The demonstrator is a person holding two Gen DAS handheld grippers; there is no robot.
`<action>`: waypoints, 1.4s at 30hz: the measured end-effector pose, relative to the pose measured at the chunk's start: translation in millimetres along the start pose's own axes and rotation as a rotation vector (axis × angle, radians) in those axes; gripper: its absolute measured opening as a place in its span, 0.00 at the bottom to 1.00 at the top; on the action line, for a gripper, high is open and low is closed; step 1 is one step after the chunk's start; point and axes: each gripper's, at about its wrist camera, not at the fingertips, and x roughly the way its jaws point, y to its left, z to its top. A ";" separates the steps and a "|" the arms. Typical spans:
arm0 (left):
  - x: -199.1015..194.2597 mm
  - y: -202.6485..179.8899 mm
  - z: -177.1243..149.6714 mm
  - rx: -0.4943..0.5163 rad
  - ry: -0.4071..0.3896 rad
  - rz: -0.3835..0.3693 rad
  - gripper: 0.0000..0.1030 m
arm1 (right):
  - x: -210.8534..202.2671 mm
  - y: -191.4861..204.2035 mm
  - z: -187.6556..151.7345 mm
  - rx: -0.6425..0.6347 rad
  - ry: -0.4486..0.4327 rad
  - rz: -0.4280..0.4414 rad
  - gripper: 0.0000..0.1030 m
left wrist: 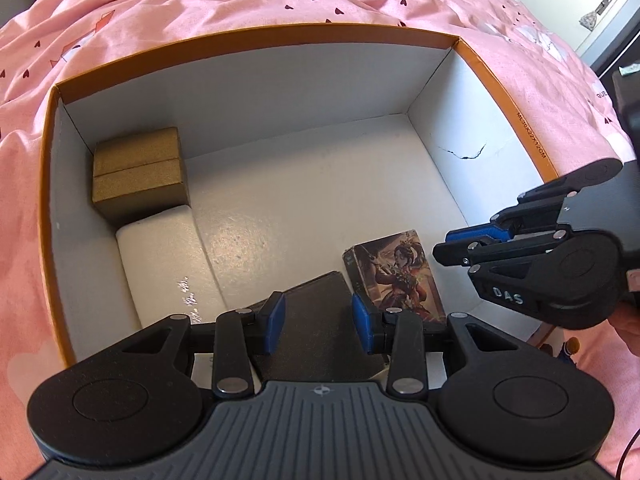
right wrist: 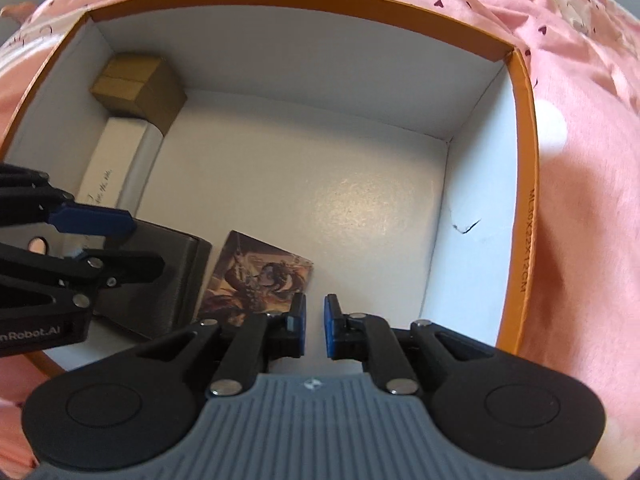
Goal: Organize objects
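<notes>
Orange-rimmed box (left wrist: 500,80) holds the packed items; left gripper (left wrist: 319,322) spread above the dark case (left wrist: 316,332), right gripper (right wrist: 315,326) narrowly parted, empty, illustrated card box (right wrist: 260,280) just ahead-left, likely released.

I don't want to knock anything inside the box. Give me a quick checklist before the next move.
1. Left gripper open, nothing held: ok.
2. Right gripper empty, narrow gap between fingers: ok.
3. Dark case lies flat under left gripper: ok.
4. Card box beside dark case, touching or apart: cannot tell.
5. Gold box and white box along left wall: ok.
6. Orange box wall crack: not ok.
</notes>
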 end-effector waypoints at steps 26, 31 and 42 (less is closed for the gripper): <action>1.1 -15.5 -11.2 -0.027 -0.062 0.097 0.41 | 13.3 8.4 -2.7 -0.142 0.049 0.064 0.00; -13.4 -21.9 -17.0 -0.036 -0.105 0.086 0.41 | -2.6 9.5 -6.0 -0.153 0.011 0.009 0.03; -67.6 -36.9 -34.1 -0.046 -0.198 0.119 0.41 | -72.1 29.8 -45.0 -0.110 -0.210 -0.039 0.14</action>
